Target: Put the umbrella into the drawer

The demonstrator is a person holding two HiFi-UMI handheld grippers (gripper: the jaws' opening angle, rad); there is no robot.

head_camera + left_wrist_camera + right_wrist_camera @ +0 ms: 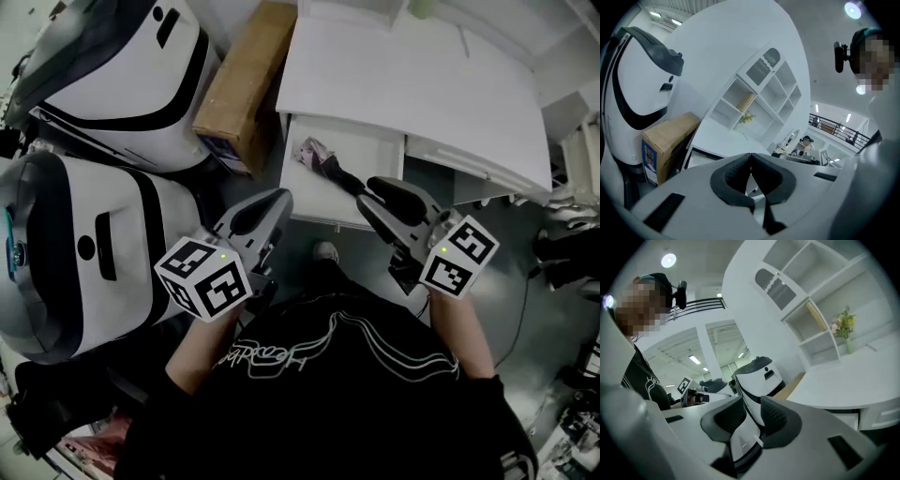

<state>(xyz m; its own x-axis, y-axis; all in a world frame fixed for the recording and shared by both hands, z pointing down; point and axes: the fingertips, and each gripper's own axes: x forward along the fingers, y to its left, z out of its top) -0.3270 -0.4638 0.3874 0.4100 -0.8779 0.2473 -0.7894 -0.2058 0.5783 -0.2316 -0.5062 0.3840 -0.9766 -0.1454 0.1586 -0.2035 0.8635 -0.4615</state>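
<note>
The desk [412,84] and the cardboard box [246,89] are seen steeply from above in the head view. In both gripper views, aimed nearly level, the same desk and the shelves [759,101] are faced.

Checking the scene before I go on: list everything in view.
umbrella: 1, patterned, black handle, in drawer
drawer: 1, white, open, under desk
desk: 1, white, ahead
box: 1, brown, left of desk
machines: 2, white and black, far left
flowers: 1 bunch, yellow, back of desk
shelf: 1, white, behind desk
shoe: 1, pale, below drawer
left gripper: 1, grey, shut, empty
right gripper: 1, grey, open, empty
</note>
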